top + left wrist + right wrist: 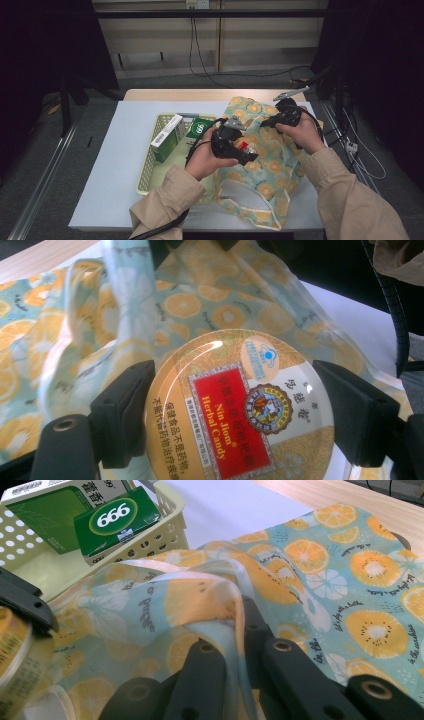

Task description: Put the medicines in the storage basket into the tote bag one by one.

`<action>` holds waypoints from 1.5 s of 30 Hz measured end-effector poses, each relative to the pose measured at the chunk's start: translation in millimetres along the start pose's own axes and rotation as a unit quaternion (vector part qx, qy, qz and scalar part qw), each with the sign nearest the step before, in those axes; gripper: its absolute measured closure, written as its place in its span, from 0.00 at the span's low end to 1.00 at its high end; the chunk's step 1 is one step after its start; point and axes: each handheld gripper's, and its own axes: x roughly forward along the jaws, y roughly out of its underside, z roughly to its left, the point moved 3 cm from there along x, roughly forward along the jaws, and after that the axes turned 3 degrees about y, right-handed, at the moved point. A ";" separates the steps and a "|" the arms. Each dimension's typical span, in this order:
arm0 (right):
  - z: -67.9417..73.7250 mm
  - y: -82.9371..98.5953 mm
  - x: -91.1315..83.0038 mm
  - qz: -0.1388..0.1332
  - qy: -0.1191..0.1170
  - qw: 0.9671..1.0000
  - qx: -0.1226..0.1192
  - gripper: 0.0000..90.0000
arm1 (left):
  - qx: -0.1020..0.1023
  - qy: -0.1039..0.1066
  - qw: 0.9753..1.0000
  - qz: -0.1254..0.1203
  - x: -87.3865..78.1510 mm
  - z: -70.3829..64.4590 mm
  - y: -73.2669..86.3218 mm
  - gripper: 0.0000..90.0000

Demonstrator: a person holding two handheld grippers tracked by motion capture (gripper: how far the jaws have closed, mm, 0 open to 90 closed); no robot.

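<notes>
We grip the candy tin (pixel 239 410) in our left gripper (pixel 239 149) while our right gripper (pixel 267 121) fingers pinch the fruit-print bag (pixel 320 575) beside the basket (pixel 150 172).

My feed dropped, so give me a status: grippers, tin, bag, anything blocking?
Left gripper shut on candy tin. Right gripper pinching fruit-print bag rim, lifted. Tin at bag mouth, not yet inside. Nothing blocking.
</notes>
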 end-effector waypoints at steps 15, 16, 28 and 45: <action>-3.1 -3.3 -5.5 -0.005 0.000 1.000 0.005 0.99 | -0.001 0.006 1.000 0.014 30.4 5.1 -2.8 0.23; -3.1 -3.2 -5.4 -0.004 0.000 1.000 0.005 0.99 | -0.002 0.006 1.000 0.014 31.0 5.0 -2.8 0.23; -2.6 -3.8 -6.0 -0.006 0.000 1.000 0.005 0.99 | 0.013 0.024 1.000 0.004 34.7 -7.6 -8.6 0.23; -1.3 -5.6 -11.4 -0.014 -0.009 1.000 0.009 0.99 | -0.012 -0.048 0.999 0.011 55.7 32.2 -20.9 0.23</action>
